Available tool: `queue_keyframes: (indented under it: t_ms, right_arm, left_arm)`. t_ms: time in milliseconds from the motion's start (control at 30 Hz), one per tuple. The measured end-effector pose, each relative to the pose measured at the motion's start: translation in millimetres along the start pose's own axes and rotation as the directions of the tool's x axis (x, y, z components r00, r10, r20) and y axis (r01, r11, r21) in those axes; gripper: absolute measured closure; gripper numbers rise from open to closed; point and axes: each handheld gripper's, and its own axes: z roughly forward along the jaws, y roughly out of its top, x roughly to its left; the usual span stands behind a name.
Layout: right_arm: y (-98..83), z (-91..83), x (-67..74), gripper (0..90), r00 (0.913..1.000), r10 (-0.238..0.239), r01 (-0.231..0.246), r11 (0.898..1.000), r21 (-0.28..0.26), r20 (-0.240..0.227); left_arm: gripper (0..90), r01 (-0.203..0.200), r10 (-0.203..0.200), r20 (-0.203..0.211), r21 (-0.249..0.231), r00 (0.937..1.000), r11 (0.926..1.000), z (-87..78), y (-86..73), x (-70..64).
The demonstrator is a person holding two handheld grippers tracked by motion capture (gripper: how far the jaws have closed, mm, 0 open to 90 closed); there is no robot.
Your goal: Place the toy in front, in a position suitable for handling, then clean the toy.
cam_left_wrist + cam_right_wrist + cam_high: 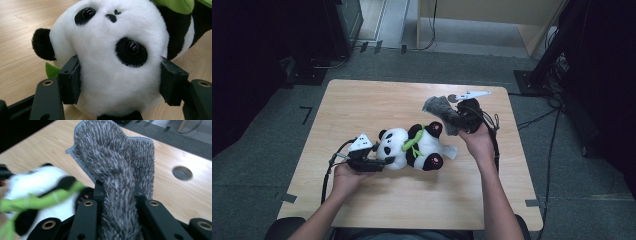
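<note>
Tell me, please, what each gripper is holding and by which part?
The left gripper clamps the panda toy by its head; the right gripper pinches the grey fuzzy cloth by a bunched fold.

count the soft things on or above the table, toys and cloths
2. A panda plush lies on the table, near its middle, its head clamped by the left tool. A grey fuzzy cloth is pinched in the right tool, held above the table's far right.
</note>
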Motion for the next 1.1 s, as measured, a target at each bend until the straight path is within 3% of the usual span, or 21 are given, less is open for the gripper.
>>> queue_keyframes:
  t_ms: [67, 100, 400, 533, 767, 1100]
  right_arm:
    - [8.1, 0.9, 9.6, 74.5, 0.9997, -0.02, 0.02, 1.0, 0.001, -0.01]
    - [14.6, 3.5, 18.7, 74.5, 0.9988, -0.032, 0.031, 0.999, -0.006, -0.038]
    - [25.9, 33.8, 46.7, 74.3, 0.9901, -0.095, 0.099, 0.994, 0.036, -0.104]
    - [30.5, 52.2, 62.4, 74.3, 0.9792, -0.122, 0.133, 0.99, 0.057, -0.162]
    - [34.0, 74.3, 82.0, 74.0, 0.9631, -0.15, 0.171, 0.982, 0.081, -0.224]
    - [30.1, 99.3, 101.9, 74.0, 0.9457, -0.163, 0.203, 0.972, 0.121, -0.281]
  left_arm:
    - [30.9, 0.006, -0.006, 0.002, -0.002, 1.0, 1.0, 0.5, 0.3, -0.1]
    - [30.8, 0.008, -0.008, 0.003, -0.003, 1.0, 1.0, 0.9, 0.6, 0.2]
    - [30.0, 0.003, -0.003, -0.004, -0.011, 1.0, 0.9999, 0.8, -1.1, -0.1]
    - [29.2, -0.02, 0.02, -0.011, -0.014, 0.9997, 0.9997, 0.1, -3.8, -2.2]
    - [29.2, -0.016, 0.016, -0.01, -0.019, 0.9998, 0.9997, 0.3, -4.6, -2.2]
    - [29.3, -0.02, 0.02, -0.02, -0.032, 0.9996, 0.9993, 0.6, -6.6, -3.3]
